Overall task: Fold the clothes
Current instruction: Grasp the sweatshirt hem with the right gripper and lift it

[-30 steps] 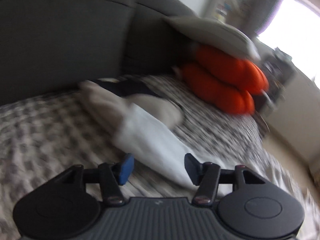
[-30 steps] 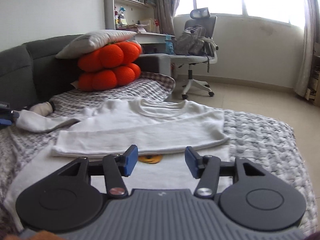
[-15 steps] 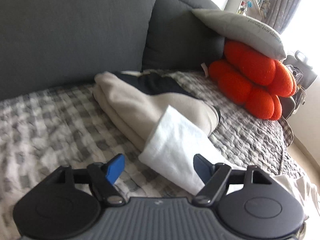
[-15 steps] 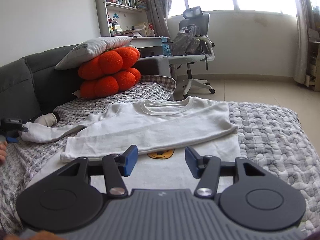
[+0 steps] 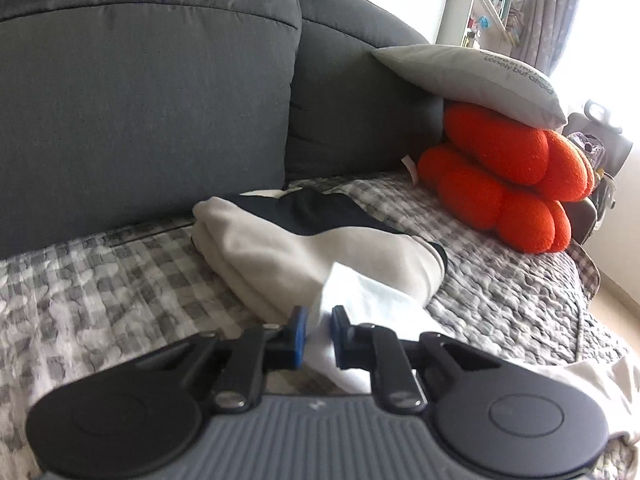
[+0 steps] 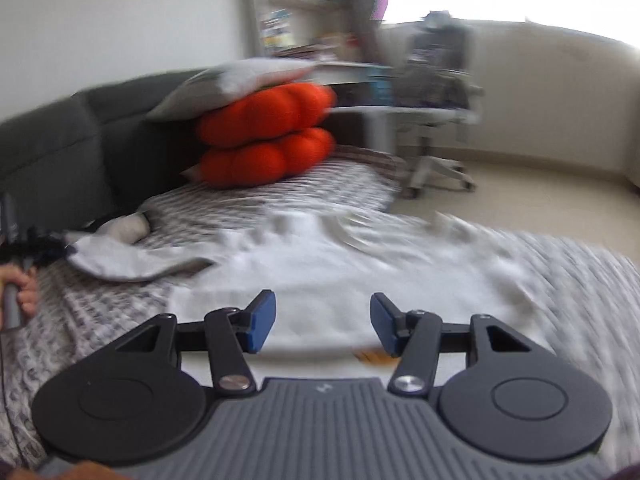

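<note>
In the left wrist view alone, the left claw (image 5: 319,334) is closing on the white sleeve (image 5: 360,300).

We look from the left claw (image 5: 318,334) low and close over the quilted sofa seat (image 5: 100,300) toward the grey backrest (image 5: 140,100); from the right claw (image 6: 322,328) we face across the seat toward the window wall. Both views share the orange cushion (image 5: 504,172) (image 6: 264,136), grey pillow (image 5: 468,76) (image 6: 240,80) and white sleeve (image 5: 372,300) (image 6: 120,258).

The left claw (image 5: 318,334), wide open a moment ago, is closing on the white sleeve (image 5: 360,304). The right claw's (image 6: 323,326) view is now blurred, the shirt (image 6: 340,272) sitting nearer.
</note>
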Available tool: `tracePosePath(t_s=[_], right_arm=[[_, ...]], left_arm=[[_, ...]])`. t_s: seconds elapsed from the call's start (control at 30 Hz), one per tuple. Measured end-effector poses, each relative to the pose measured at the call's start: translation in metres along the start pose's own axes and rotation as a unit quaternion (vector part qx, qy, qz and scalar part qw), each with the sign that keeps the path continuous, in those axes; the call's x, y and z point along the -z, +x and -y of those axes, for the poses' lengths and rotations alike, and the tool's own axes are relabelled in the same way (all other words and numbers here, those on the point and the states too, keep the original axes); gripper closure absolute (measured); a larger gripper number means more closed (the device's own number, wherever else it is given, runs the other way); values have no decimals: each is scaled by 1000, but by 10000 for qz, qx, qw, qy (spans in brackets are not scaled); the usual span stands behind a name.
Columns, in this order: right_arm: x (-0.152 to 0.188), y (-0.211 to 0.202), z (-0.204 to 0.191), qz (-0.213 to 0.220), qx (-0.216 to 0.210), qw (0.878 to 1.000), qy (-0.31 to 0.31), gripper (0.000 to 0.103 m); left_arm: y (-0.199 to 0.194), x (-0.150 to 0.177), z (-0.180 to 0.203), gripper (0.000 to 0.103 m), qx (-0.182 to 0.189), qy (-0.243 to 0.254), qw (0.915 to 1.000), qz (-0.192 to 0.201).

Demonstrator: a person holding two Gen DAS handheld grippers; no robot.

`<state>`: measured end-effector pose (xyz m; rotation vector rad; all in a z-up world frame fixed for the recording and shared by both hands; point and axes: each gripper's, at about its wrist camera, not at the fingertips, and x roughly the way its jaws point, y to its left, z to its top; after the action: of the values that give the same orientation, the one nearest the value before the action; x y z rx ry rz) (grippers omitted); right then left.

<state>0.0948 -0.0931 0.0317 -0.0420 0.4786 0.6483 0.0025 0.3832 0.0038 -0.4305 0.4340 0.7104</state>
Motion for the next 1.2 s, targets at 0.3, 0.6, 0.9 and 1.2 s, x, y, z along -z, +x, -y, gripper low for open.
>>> tracePosePath(t_s=[0.3,0.6,0.9,1.2], right_arm=[[-54,142,-53,-957,-454,9922,-654,84],[-38,172,-85,-1331,-567,9850,-938,80],[-90,214,-55,-1363,361,9882,-602,89],[-80,277,-40,-1244,1047,9844,-667,103]], left_arm=[[7,3,-12,89,203,-364,9991,-71],[6,2,-19,89,405,-478,9980,-17],[10,5,-11,88,362,-203,9991,5],[9,5,-16,87,369,-330,9988,34]])
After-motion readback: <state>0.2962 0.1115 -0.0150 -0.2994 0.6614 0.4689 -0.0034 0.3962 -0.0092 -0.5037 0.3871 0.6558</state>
